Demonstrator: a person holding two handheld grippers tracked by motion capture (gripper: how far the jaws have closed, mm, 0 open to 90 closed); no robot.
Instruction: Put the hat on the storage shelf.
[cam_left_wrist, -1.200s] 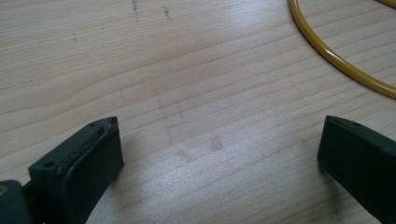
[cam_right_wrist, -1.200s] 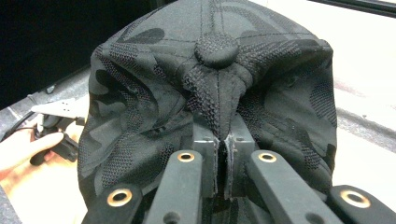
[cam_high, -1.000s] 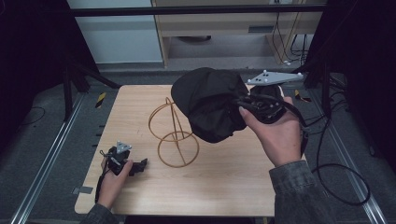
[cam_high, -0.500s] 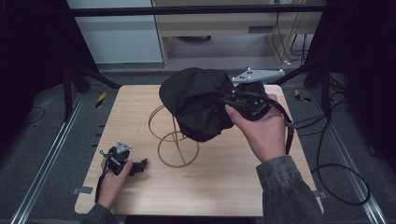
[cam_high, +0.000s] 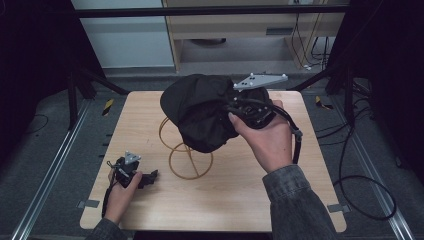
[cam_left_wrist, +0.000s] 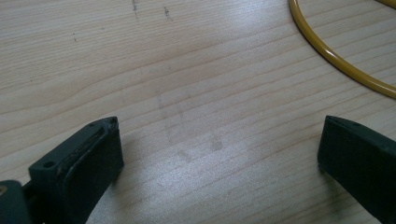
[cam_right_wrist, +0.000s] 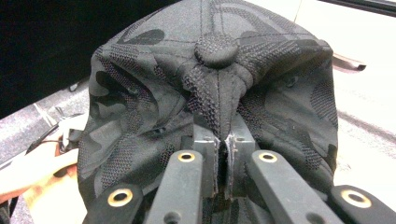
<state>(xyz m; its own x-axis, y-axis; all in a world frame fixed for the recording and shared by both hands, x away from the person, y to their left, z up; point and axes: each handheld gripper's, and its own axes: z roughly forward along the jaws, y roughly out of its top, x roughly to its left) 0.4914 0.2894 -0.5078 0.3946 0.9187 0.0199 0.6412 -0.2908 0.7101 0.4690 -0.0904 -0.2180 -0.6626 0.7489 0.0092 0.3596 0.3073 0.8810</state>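
The black patterned cloth cap (cam_high: 200, 117) hangs in the air over the yellow wire hat stand (cam_high: 185, 150), its crown fabric pinched tight between the closed jaws of the right gripper (cam_high: 235, 107). The cap has moved toward nine o'clock since a second ago. At seven o'clock, the left gripper (cam_high: 152, 175) rests wide open on the light wooden table (cam_high: 225, 200), holding nothing.

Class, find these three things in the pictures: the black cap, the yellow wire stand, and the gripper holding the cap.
black cap (cam_right_wrist: 219, 49), right gripper view, on its top button.
yellow wire stand (cam_high: 191, 176), high view, on its base ring.
right gripper (cam_right_wrist: 222, 154), right gripper view, between its closed fingertips pinching the cap's fabric.
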